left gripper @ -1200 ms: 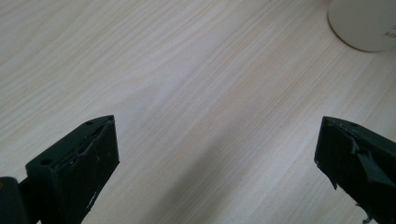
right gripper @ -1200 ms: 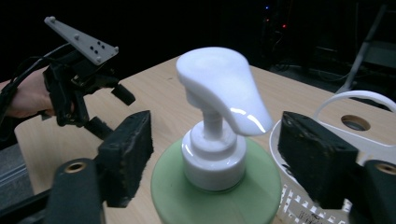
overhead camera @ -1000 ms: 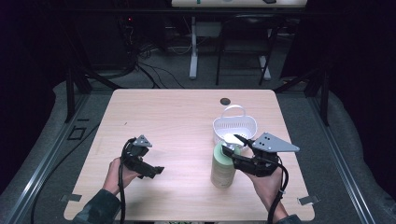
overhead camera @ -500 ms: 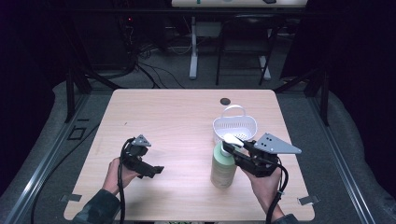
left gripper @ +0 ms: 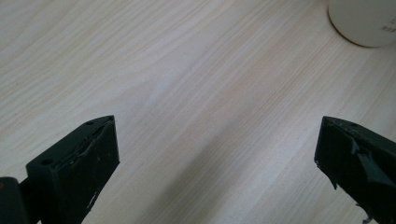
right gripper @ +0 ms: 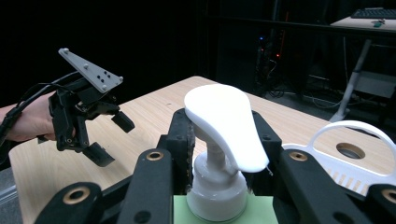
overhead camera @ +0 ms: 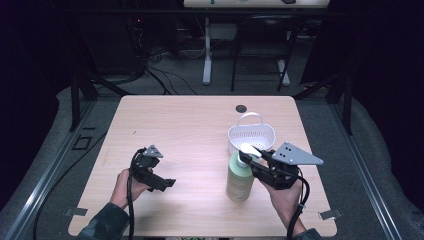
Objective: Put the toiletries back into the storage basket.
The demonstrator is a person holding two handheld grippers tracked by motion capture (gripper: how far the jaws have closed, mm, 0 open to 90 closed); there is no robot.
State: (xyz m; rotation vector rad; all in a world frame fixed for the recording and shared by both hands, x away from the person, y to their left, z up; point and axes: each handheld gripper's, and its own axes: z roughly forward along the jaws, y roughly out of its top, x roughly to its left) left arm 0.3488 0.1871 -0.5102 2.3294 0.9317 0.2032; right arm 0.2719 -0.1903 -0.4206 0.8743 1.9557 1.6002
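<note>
On the wooden counter stands a pale green pump bottle with a white pump head. It stands upright on the right half of the counter, toward the person's edge. The right gripper holds it at the neck: in the right gripper view, the two black jaws are on both sides of the white collar under the pump head, closed against it. The spout of the pump points away from the person, toward the basket. What is inside the bottle I cannot tell, because its wall is not transparent.

Just behind the bottle stands a white plastic basket with slotted walls and an arched handle that stands up. From the high view its inside seems to hold nothing, but the part nearest to the bottle is covered by the pump head. Farther back, near the far edge of the counter, lies a small dark round thing, apart from the basket.

The left gripper is on the left half of the counter, well apart from the bottle, low over the wood. Its jaws are wide open and hold nothing; in the left gripper view there is only bare wood between them, and the base of the bottle shows at the top right corner.
</note>
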